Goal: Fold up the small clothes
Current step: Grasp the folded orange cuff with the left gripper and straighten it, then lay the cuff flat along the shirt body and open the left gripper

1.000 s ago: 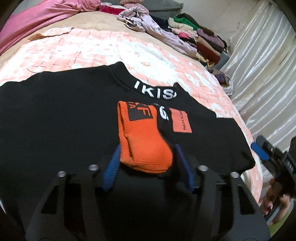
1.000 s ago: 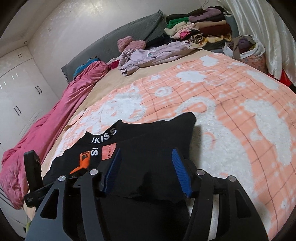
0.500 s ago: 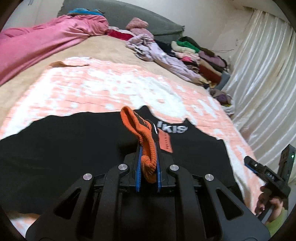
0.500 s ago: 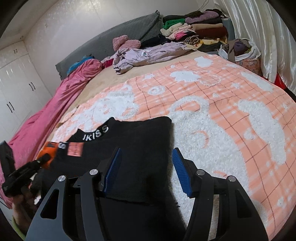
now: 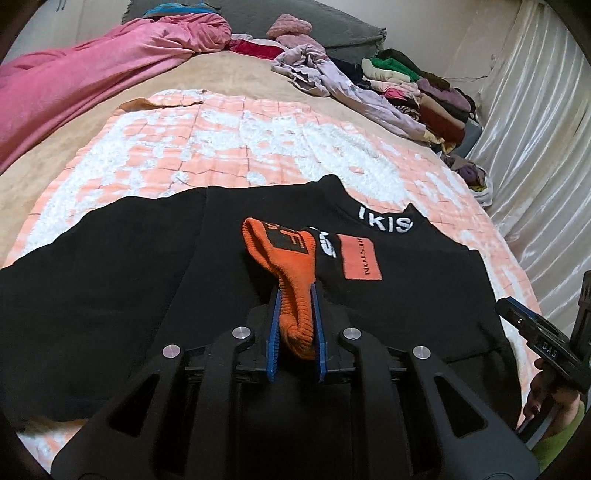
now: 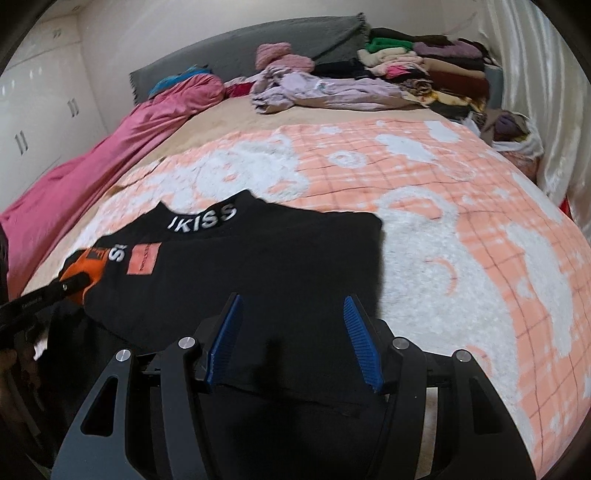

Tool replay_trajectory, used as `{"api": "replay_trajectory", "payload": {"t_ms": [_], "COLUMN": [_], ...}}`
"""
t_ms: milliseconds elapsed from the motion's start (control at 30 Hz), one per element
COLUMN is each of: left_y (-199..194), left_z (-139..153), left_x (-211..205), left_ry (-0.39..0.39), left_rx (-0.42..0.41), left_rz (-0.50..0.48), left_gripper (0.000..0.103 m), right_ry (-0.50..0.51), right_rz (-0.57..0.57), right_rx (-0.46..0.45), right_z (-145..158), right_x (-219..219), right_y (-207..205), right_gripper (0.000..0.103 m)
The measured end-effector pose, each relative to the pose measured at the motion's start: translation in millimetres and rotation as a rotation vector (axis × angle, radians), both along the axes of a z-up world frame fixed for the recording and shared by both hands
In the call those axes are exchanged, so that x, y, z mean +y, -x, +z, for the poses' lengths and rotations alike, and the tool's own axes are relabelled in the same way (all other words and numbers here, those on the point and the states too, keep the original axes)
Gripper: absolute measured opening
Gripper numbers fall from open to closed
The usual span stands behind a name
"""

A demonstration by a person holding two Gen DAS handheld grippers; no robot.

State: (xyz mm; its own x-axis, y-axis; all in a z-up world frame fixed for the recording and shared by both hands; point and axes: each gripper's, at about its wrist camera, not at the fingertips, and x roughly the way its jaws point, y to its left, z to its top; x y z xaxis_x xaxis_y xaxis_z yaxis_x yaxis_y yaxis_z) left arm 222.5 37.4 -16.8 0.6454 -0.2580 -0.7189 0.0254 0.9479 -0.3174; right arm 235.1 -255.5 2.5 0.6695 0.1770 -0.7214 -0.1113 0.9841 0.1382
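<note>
The left gripper [image 5: 295, 332] pinches the ribbed orange cuff [image 5: 291, 273] of the black knit top [image 5: 110, 277], which lies flat on the peach-and-white checked blanket [image 5: 221, 136]. At 3 o'clock of it, the right gripper [image 6: 293, 343] hovers over the top's hem, its 2 blue pads [image 6: 360, 345] standing apart on nothing.

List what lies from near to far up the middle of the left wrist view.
left gripper clamped on the orange cuff → black garment → peach-and-white blanket → tan bedsheet → grey headboard cover.
</note>
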Motion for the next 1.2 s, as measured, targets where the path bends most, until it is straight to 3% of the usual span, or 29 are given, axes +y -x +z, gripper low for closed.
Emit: {"api": "replay_trajectory", "payload": {"t_ms": [200, 333, 533, 600, 733, 867, 1033, 1133, 1200], "left_y": [0, -1, 6, 9, 14, 14, 4, -5, -7], "left_z": [1, 2, 14, 21, 31, 32, 16, -6, -19], "left_x": [9, 23, 35, 31, 13, -19, -44, -48, -42], "left_ry": [-0.020, -0.045, -0.026, -0.026, -0.018, -0.024, -0.080, -0.122, -0.100], "left_rx": [0.013, 0.011, -0.031, -0.056, -0.101, -0.120, -0.090, -0.017, 0.027], "left_rz": [0.032, 0.085, 0.120, 0.105, 0.043, -0.068, -0.136, -0.146, -0.137], "left_gripper": [0.009, 0.009, 0.009, 0.010, 0.025, 0.026, 0.026, 0.026, 0.024], "right_ry": [0.057, 0.098, -0.015, -0.033, -0.061, -0.077, -0.057, -0.047, -0.038], "right_rz": [0.000, 0.017, 0.017, 0.011, -0.012, -0.037, -0.036, -0.017, 0.000], "right_rx": [0.112, 0.091, 0.057, 0.042, 0.022, 0.023, -0.005, -0.008, 0.001], "right_z": [-30, -33, -21, -14, -7, -4, 8, 12, 11], "right_x": [0, 6, -4, -8, -16, -25, -27, -24, -19], "right_y": [-13, -9, 2, 6, 9, 1, -17, -32, -43], "right_gripper": [0.056, 0.059, 0.062, 0.064, 0.064, 0.064, 0.064, 0.064, 0.064]}}
